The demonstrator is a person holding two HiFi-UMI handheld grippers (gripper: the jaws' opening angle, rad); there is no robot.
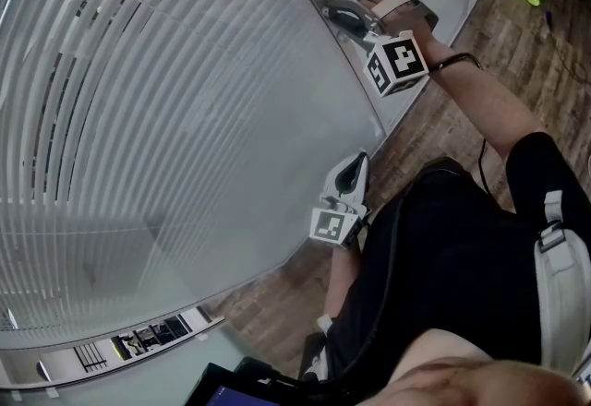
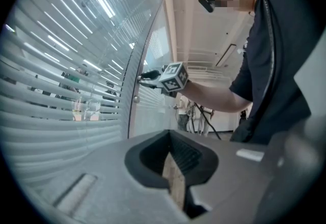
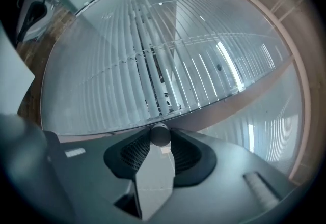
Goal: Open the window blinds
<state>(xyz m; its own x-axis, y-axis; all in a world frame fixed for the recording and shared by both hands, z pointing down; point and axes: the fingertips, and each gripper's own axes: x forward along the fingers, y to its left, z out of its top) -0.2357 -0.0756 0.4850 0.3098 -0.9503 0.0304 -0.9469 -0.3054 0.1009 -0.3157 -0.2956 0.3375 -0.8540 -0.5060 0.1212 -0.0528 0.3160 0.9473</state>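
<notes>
Slatted blinds (image 1: 138,118), smooth round knob (image 3: 159,135)

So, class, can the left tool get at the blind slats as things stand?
Probably not: the slats seem to sit behind the glass pane, so the left tool would only meet glass. The right tool grips the knob instead.

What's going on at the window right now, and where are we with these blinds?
A person stands at a glass wall with white horizontal slat blinds. The right gripper is raised to the frame and shut on a small round grey knob, probably the blinds' control. The left gripper hangs low by the person's side, jaws together and holding nothing. Some slats are tilted enough to see through in strips, but most look closed.
</notes>
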